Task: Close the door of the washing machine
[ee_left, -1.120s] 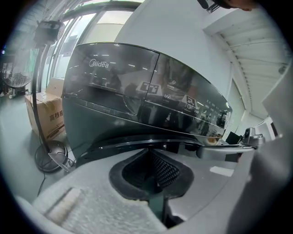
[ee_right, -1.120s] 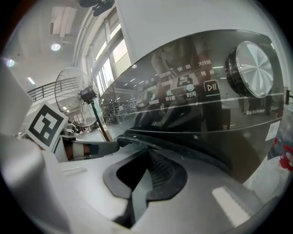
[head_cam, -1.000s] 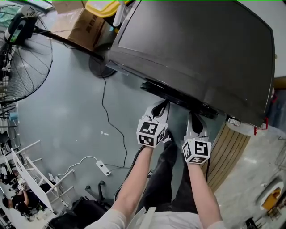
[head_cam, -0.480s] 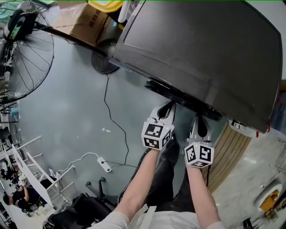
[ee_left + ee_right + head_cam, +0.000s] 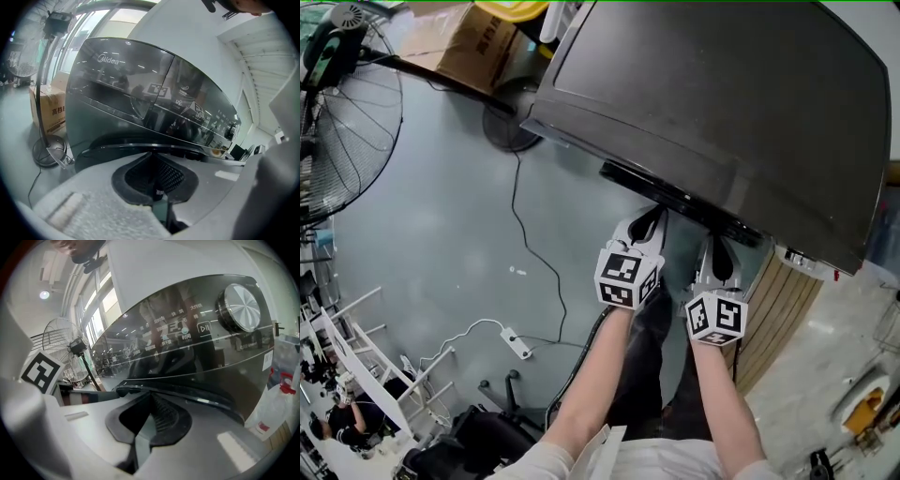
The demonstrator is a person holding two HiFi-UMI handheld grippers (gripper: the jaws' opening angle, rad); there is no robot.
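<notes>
The washing machine (image 5: 712,103) wears a dark, glossy, mirror-like skin; its dial (image 5: 240,307) is brushed metal. The left gripper (image 5: 153,161) and right gripper (image 5: 151,399) show matt pale plastic and black ribbed padding. Smooth grey floor (image 5: 441,216), brown cardboard box (image 5: 473,52), wire-caged fan (image 5: 337,141).

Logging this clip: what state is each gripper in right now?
Left gripper: jaws shut, nothing between them.
Right gripper: jaws shut, nothing between them.

Your L gripper (image 5: 650,220) & R gripper (image 5: 714,248) sit side by side, both w/ jaws closed, nothing between them; forearms (image 5: 592,375) stretched fwd.
</notes>
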